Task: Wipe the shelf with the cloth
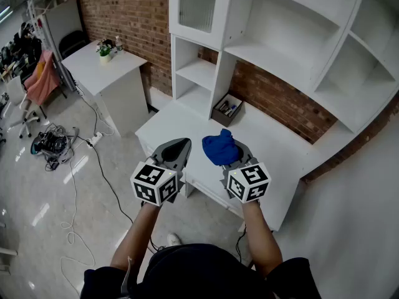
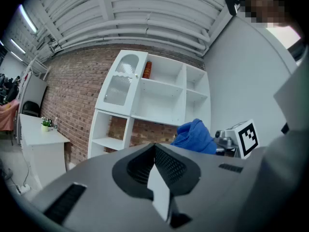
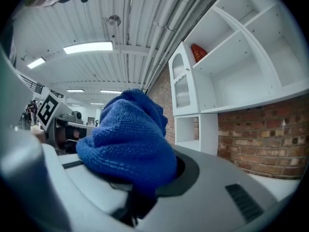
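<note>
A bunched blue cloth (image 1: 220,147) sticks out of my right gripper (image 1: 232,151), which is shut on it; the cloth (image 3: 129,140) fills the right gripper view. My left gripper (image 1: 175,149) is shut with nothing in it and sits just left of the right one, where the cloth (image 2: 195,136) shows beside it. Both are held above the front edge of the white desk (image 1: 274,148). The white shelf unit (image 1: 283,48) rises beyond them against the brick wall, its open compartments (image 3: 241,76) empty apart from a red item (image 3: 197,51) up high.
A small dark box of pens (image 1: 227,109) stands on the desk under the shelves. A second white table (image 1: 103,67) with a small plant (image 1: 105,52) is at the left. Cables (image 1: 68,185) trail across the floor, with chairs (image 1: 34,86) at far left.
</note>
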Demonstrator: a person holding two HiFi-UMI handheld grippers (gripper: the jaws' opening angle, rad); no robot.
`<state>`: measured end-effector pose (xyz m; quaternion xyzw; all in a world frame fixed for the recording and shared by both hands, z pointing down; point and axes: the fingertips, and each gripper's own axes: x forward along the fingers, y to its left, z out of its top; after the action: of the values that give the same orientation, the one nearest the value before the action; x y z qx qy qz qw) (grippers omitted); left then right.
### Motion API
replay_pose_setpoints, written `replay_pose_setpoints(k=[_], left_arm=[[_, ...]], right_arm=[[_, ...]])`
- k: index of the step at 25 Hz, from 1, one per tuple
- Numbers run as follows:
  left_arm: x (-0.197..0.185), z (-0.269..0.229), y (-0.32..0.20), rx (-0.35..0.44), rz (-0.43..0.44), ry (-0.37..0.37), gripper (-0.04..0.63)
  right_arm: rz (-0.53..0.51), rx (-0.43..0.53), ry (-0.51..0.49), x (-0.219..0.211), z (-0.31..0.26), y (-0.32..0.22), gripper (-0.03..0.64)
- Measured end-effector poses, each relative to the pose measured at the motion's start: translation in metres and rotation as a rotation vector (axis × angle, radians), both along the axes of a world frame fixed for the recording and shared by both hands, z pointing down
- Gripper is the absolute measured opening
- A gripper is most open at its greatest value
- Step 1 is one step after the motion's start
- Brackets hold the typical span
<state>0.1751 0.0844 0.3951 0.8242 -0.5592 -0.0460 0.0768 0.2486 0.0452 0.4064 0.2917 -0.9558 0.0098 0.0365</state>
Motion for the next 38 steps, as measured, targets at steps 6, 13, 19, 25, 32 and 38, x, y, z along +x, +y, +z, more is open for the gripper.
replay_pose_setpoints(k=[6, 13, 19, 25, 32, 38], left_arm=[[-0.001, -0.002, -0.001, -0.004, -0.005, 0.006, 0.017], [-0.006, -0.003, 0.000, -0.002, -0.004, -0.005, 0.017], [-0.015, -0.001, -0.003, -0.004, -0.002, 0.004, 0.017], [-0.029, 0.000, -0.004, -0.006, 0.006, 0.012, 0.017], [-0.057, 0.004, -0.003, -0.011, 0.011, 0.035, 0.017], [-0.083, 0.008, 0.000, -0.012, 0.009, 0.047, 0.017]], right_arm=[[-0.004, -0.007, -0.001, 0.000, -0.001, -0.001, 0.077], [-0.004, -0.005, -0.006, -0.006, -0.002, 0.000, 0.077], [0.010, -0.002, 0.000, -0.012, 0.000, -0.004, 0.077], [0.032, -0.004, 0.005, -0.024, -0.002, -0.009, 0.077], [0.050, -0.010, 0.014, -0.049, 0.004, -0.011, 0.077], [0.052, -0.016, 0.020, -0.071, 0.011, -0.008, 0.077]])
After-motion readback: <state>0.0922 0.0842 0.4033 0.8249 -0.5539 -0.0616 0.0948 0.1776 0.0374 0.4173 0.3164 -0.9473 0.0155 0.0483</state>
